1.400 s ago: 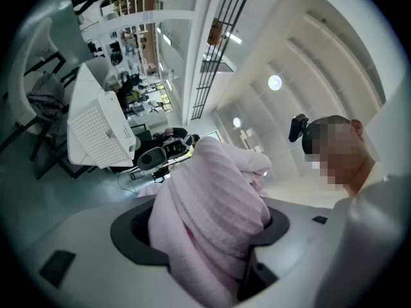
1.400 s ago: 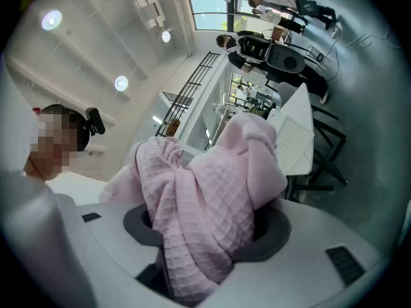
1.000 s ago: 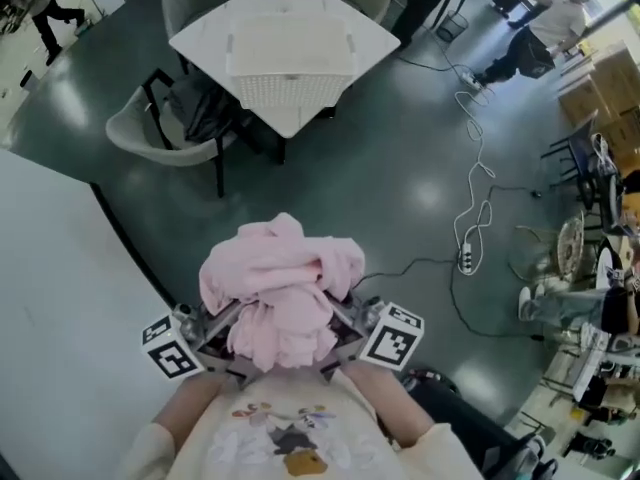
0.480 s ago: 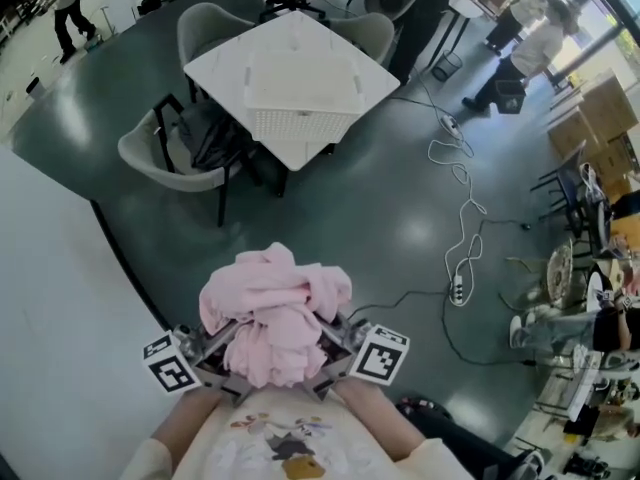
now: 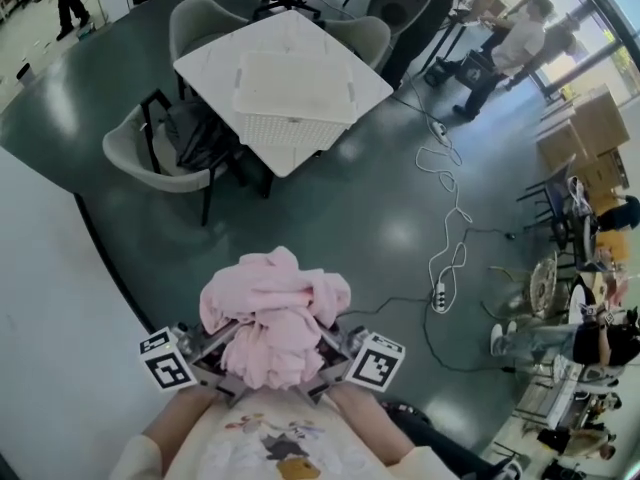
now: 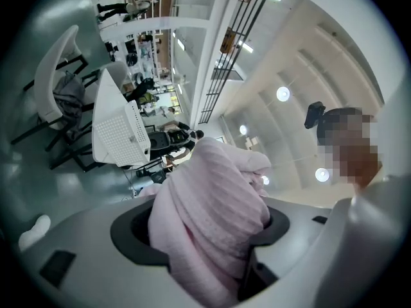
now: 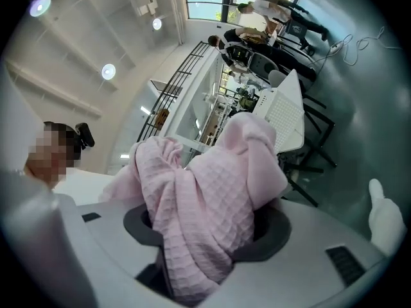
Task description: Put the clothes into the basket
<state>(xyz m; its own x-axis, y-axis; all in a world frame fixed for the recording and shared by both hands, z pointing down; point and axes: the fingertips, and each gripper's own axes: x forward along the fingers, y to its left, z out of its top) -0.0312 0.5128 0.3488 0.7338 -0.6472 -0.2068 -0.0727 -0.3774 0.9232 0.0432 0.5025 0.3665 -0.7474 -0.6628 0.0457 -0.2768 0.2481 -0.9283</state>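
A bundled pink waffle-knit garment [image 5: 273, 316] is carried in front of the person's chest, well above the floor. My left gripper [image 5: 232, 340] is shut on its left side and my right gripper [image 5: 322, 340] is shut on its right side. In the left gripper view the pink cloth [image 6: 209, 220] fills the space between the jaws; in the right gripper view the same cloth [image 7: 199, 217] is bunched between the jaws. The white perforated basket [image 5: 290, 103] stands on a white square table [image 5: 205, 63] far ahead, also seen as the basket [image 6: 119, 133] and the basket [image 7: 286, 117].
Grey shell chairs [image 5: 140, 148] stand around the table, one with dark clothing draped on it. A white cable and power strip [image 5: 438, 293] trail over the dark green floor on the right. People stand at the far back right [image 5: 510, 43]. A white surface [image 5: 50, 308] borders the left.
The view has shifted: the table and basket sit slightly further left and up in the head view. The pink bundle stays gripped by both grippers in the same place before the chest.
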